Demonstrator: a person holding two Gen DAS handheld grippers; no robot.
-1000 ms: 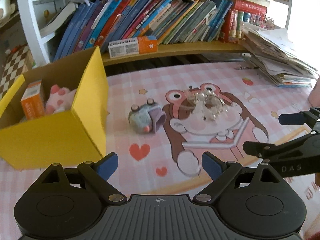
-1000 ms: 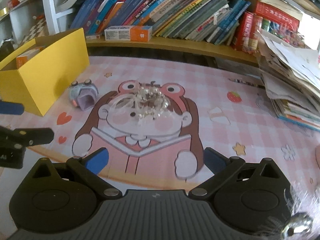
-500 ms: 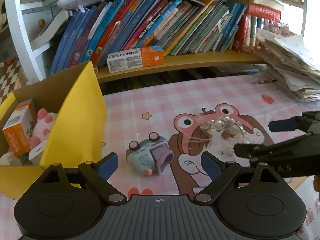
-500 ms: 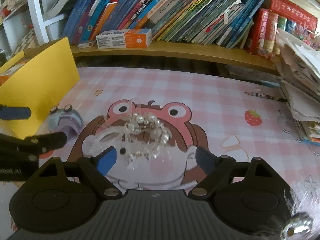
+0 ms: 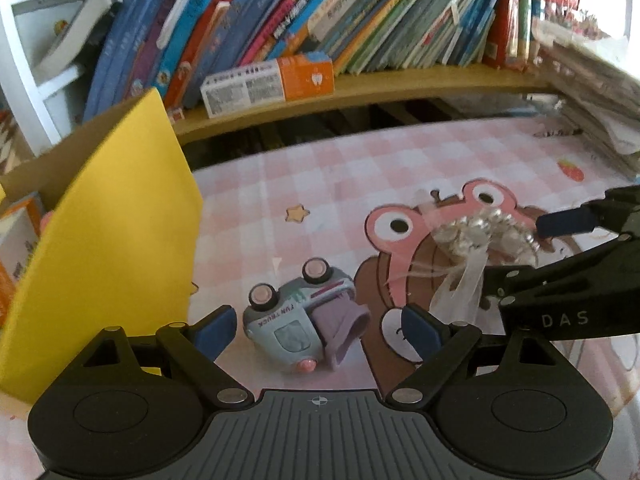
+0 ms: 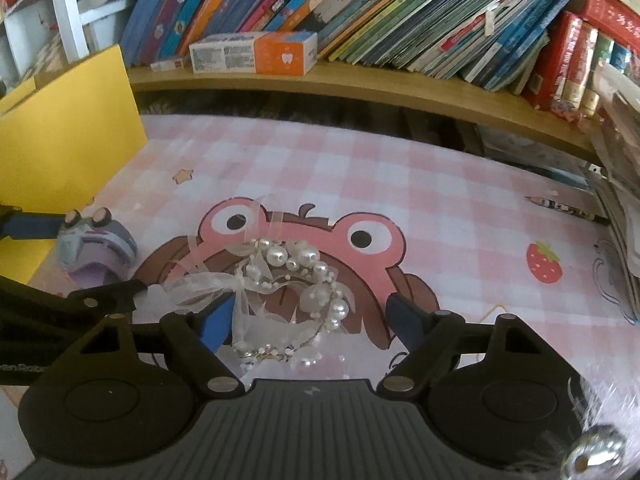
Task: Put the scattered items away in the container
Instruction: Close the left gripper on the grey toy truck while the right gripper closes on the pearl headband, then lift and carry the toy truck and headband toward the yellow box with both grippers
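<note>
- Left gripper (image 5: 316, 326) gapes wide around the tipped toy truck (image 5: 298, 322).
- Right gripper (image 6: 308, 320) gapes wide around the pearl headband (image 6: 292, 300).
- Yellow box (image 5: 100, 240) is cut off left, its contents mostly hidden.

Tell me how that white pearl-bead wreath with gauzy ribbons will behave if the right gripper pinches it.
The pearl-bead wreath with gauzy ribbons probably lifts as a light ring on what looks like thin wire, so it may deform. Its sheer ribbons lie slack on the pink checked mat, so they will likely dangle and could snag. The right gripper is open around it; round beads may slip.
</note>
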